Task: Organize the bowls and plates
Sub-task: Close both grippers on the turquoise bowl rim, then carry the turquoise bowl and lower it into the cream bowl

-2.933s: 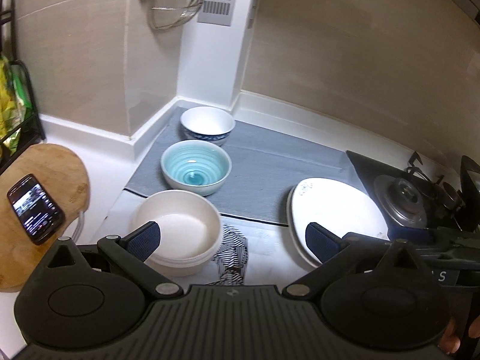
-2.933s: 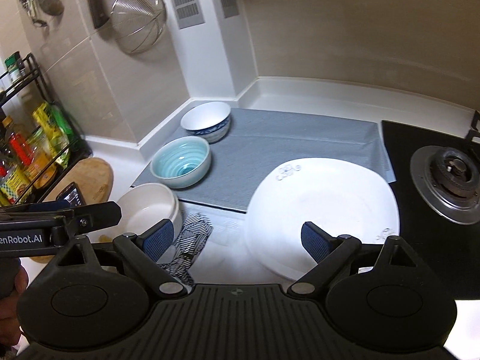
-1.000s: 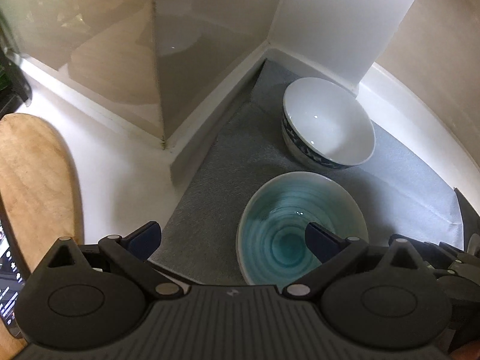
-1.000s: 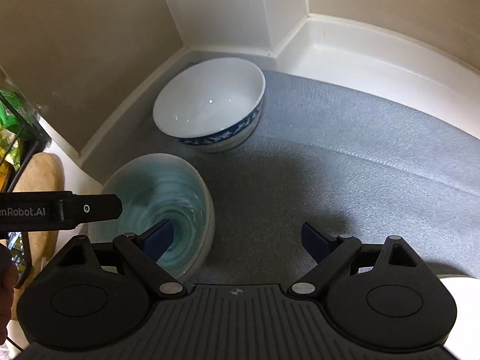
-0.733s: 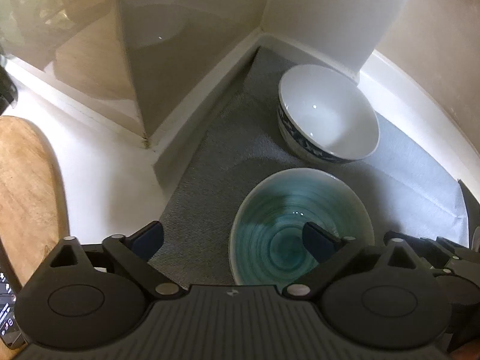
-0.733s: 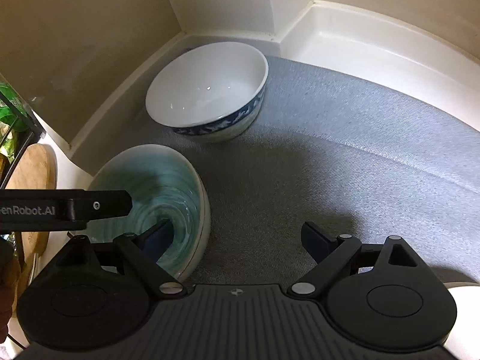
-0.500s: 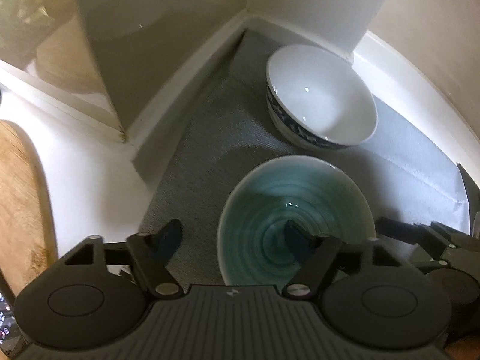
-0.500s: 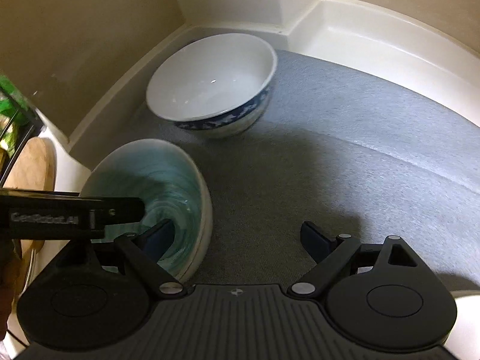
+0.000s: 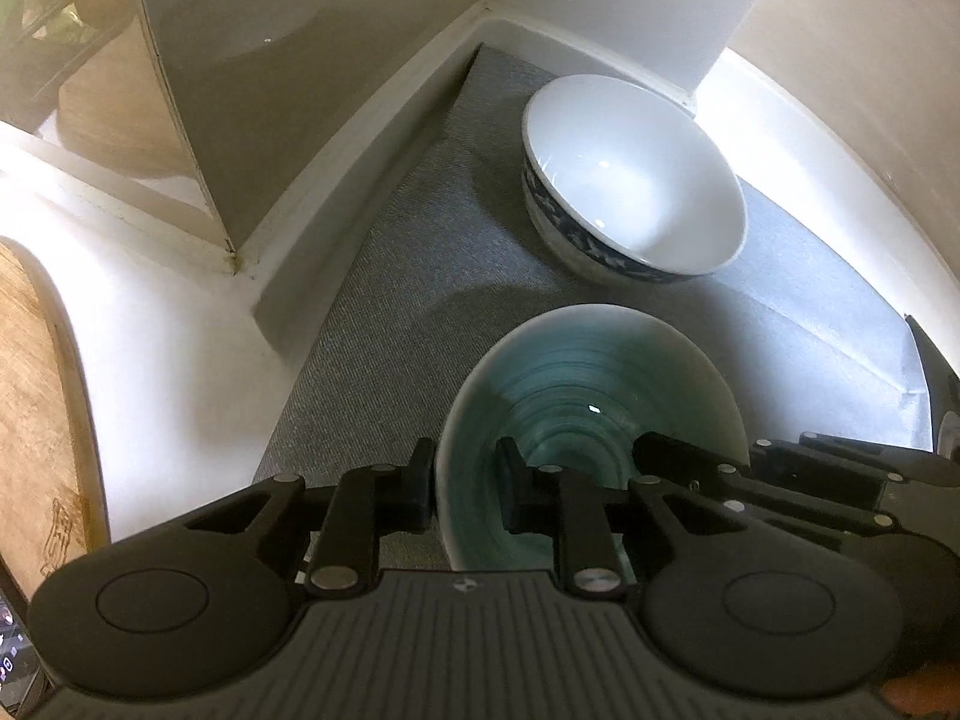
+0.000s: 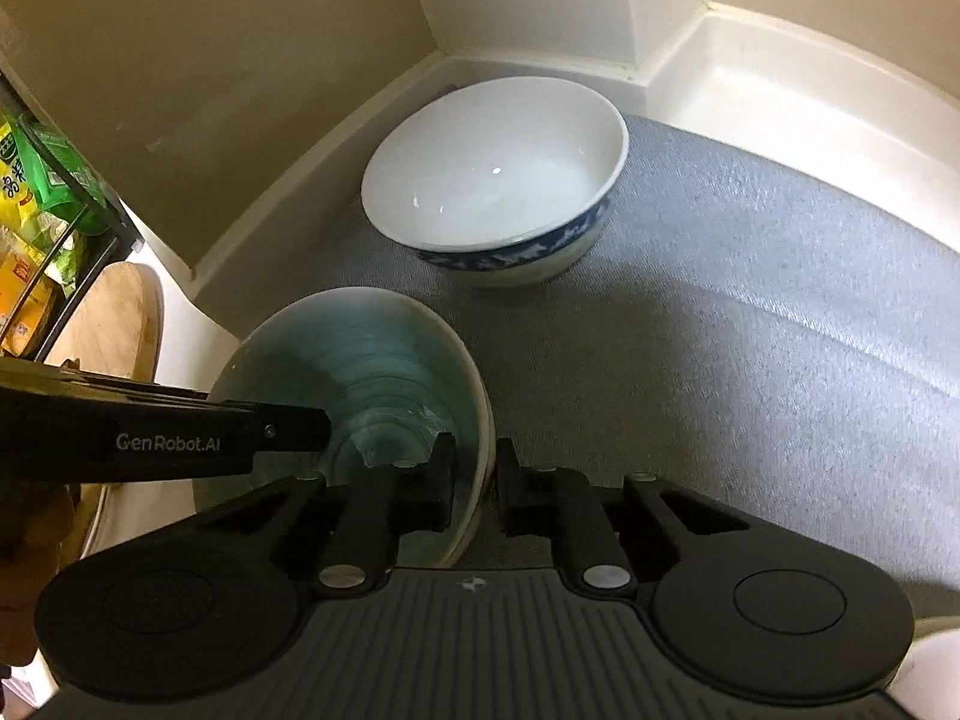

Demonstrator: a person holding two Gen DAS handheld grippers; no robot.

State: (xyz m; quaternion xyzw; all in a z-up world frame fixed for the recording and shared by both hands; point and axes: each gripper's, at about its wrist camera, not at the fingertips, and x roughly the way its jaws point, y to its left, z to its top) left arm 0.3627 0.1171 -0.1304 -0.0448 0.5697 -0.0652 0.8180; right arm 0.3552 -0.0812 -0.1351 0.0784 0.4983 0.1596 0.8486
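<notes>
Both grippers, wide apart a second ago, now pinch the teal bowl (image 9: 591, 396): left gripper (image 9: 465, 483) closing on its left rim, right gripper (image 10: 474, 480) clamped right. Lift can follow.

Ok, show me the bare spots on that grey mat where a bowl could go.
Free: the grey mat right of the blue-patterned bowl and teal bowl, toward the white ledge. Crowded: the back corner, where both bowls sit close.

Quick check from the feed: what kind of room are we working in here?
Most likely a home kitchen counter corner: a teal bowl and a blue-patterned white bowl on a grey mat, a wooden cutting board, and a rack of packaged food.
</notes>
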